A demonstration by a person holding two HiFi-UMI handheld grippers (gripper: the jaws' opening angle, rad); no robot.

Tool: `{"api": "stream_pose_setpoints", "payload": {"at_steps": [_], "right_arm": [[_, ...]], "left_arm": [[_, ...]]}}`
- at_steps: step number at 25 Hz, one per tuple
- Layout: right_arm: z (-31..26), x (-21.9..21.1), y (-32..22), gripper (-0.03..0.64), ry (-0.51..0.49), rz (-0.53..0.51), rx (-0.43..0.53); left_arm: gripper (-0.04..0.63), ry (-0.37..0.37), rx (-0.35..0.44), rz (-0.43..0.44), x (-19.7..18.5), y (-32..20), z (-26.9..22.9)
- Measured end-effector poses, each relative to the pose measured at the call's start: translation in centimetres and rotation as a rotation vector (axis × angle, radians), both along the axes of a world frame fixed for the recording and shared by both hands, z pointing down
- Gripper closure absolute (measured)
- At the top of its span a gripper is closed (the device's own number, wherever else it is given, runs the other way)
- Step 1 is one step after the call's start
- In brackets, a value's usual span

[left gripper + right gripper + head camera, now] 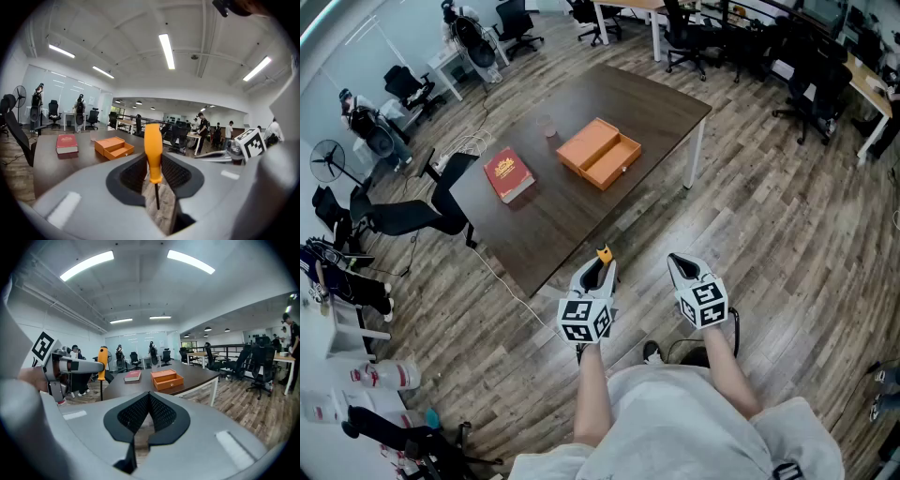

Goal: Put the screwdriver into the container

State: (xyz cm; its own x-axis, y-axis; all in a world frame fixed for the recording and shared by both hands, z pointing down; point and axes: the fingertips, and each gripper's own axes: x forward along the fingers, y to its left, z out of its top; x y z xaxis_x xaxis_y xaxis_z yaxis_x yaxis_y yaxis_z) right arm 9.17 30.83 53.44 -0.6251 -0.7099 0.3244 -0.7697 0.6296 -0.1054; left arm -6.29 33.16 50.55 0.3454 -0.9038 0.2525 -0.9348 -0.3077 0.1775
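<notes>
Your left tongs (600, 270) grip the screwdriver (153, 145); your right tongs (149, 397) are clenched empty. Carry it upright to the container (599, 152) on the table (661, 105).

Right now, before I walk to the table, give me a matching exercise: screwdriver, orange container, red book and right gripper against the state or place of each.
Things:
1. screwdriver
2. orange container
3. red book
4. right gripper

States or places:
A. open, on the table
B. jaws together, nothing between them
C. gripped in the left gripper
D. closed, on the table beside the orange container

Pairs: 1-C, 2-A, 3-D, 4-B
</notes>
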Motion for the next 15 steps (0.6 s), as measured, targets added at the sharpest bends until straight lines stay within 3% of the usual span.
{"api": "stream_pose_setpoints", "payload": {"at_steps": [15], "right_arm": [[0.2,1.5,0.6,0.615,-0.021,0.054,-0.008]], "left_arm": [[0.442,0.013,0.022,0.030,0.4,0.0,-0.5]]}}
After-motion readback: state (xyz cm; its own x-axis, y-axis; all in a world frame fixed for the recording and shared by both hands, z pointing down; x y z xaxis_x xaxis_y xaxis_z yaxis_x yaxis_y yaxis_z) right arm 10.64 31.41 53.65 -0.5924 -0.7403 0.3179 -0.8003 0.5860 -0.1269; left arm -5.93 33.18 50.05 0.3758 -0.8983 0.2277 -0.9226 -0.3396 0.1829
